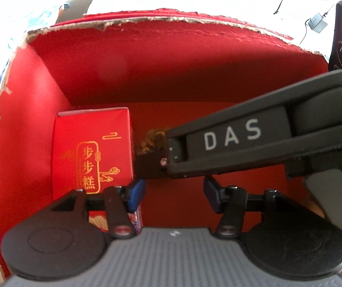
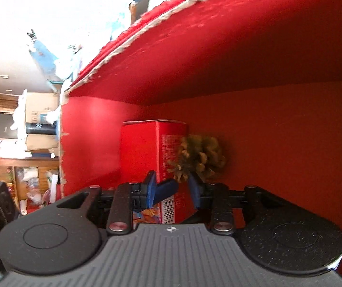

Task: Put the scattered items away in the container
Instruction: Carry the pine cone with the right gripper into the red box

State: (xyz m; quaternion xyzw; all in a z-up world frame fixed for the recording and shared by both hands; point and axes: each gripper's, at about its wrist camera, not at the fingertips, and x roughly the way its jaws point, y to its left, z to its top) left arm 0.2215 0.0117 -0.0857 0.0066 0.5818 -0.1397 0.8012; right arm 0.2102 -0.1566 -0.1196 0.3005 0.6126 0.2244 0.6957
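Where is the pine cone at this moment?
The pine cone is inside the red container, beside the red carton. In the right wrist view it sits just beyond the right gripper, whose jaws are open; the left wrist view mostly hides it.

Inside the container [image 1: 147,76]: a carton [image 1: 92,153] standing in the far left corner, close to the left wall and near the back wall. Just right of the carton, a pine cone [image 1: 153,141], down on the container floor. Over the cone from the right, the right gripper [image 1: 163,162], reaching across in front of the left gripper [image 1: 173,193], which sits nearer, above the floor, between carton and right wall. In the right wrist view: carton [image 2: 154,167] left of centre, pine cone [image 2: 201,157] beside it and touching or nearly so, just beyond the right gripper [image 2: 173,191]. Behind the container rim, to the far right, a cable and small adapter [image 1: 317,22] outside.
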